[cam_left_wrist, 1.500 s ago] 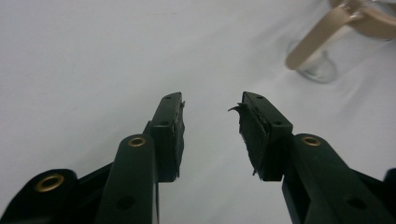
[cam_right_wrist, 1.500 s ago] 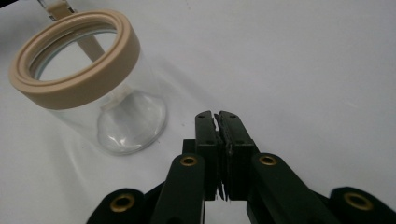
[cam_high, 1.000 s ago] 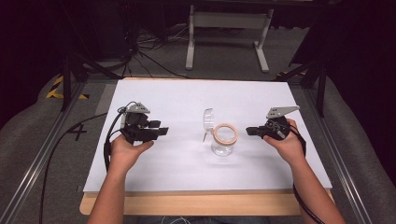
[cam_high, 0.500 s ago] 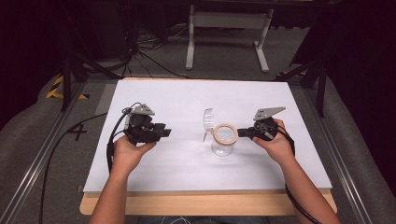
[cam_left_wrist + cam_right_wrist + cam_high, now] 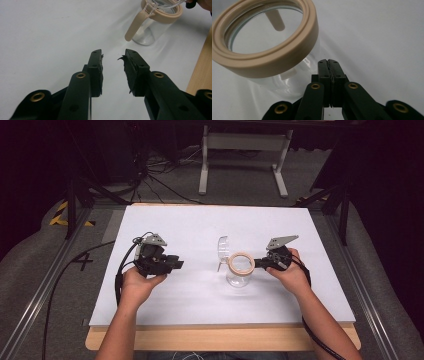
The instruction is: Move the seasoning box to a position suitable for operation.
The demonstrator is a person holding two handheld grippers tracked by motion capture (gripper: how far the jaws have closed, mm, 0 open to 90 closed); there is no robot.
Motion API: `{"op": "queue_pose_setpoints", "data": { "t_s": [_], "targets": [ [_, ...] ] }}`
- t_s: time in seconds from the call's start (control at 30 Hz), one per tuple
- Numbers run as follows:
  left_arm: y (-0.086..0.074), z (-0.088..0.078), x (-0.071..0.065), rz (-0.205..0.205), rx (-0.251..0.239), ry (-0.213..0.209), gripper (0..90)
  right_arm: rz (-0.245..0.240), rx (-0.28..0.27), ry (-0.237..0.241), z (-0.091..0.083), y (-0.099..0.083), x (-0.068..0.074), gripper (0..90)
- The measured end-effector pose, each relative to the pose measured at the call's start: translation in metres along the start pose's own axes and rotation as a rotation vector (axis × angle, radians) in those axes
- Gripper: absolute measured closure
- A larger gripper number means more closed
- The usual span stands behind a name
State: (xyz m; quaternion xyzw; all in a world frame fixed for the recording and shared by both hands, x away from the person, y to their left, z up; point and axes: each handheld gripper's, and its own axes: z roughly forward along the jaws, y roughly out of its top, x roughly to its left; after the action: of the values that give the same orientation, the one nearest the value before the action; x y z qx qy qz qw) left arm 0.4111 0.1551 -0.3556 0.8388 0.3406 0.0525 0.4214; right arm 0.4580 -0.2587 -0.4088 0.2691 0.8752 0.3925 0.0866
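Though the white table (image 5: 190, 230) offers plenty of room, the work centres on one thing: a clear jar (image 5: 239, 276) with a tan ring (image 5: 241, 263) round its mouth, standing upright a little to the 3 o'clock side of the table's middle. Its clear lid (image 5: 223, 249) is flipped up at the jar's 10 o'clock, and in the left gripper view a tan handle (image 5: 136, 24) hangs down the jar's side from the ring.

Judging by the see-through wall and its glassy shine, the jar looks stiff, smooth and probably slippery; it seems empty, so it should be light and easy to tip or push across the table. The raised lid looks thin and would likely flex or snap at its hinge if gripped. Better places to take hold are the tan ring, which is thick and matte, or the handle, which is narrow enough to fit between the jaws.

At the jar's 9 o'clock, well apart from it, the left gripper (image 5: 175, 264) is held in the person's left hand (image 5: 136, 285); its jaws stand moderately apart with nothing between them and point toward the jar. At the jar's 3 o'clock, the right gripper (image 5: 329, 62) has its jaws pressed together on nothing, the tips just beside the glass below the ring; whether they touch it I cannot tell.
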Motion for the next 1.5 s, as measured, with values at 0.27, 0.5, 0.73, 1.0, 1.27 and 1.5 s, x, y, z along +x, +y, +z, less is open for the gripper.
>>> {"op": "queue_pose_setpoints", "data": {
  "t_s": [0.27, 0.5, 0.73, 1.0, 1.27, 1.5],
  "targets": [
    [-0.001, 0.002, 0.0, -0.016, -0.002, 0.022, 68.0, -0.008, 0.017, -0.001, 0.002, 0.001, 0.002, 89.7],
    [-0.001, 0.004, 0.002, -0.041, 0.004, 0.028, 67.7, -0.006, 0.017, 0.013, 0.0, 0.001, 0.004, 89.8],
    [0.003, 0.007, 0.0, -0.011, 0.013, -0.001, 66.7, -0.011, 0.03, 0.013, -0.002, -0.003, 0.007, 89.8],
    [0.01, 0.013, -0.001, 0.004, 0.011, -0.017, 66.7, -0.029, 0.046, 0.026, -0.008, -0.007, 0.019, 89.8],
    [0.02, 0.024, 0.0, 0.017, 0.024, -0.056, 68.3, -0.069, 0.071, 0.038, -0.014, -0.011, 0.039, 89.8],
    [0.027, 0.032, -0.002, 0.028, 0.032, -0.071, 70.2, -0.098, 0.086, 0.063, -0.016, -0.012, 0.057, 89.8]
  ]
}}
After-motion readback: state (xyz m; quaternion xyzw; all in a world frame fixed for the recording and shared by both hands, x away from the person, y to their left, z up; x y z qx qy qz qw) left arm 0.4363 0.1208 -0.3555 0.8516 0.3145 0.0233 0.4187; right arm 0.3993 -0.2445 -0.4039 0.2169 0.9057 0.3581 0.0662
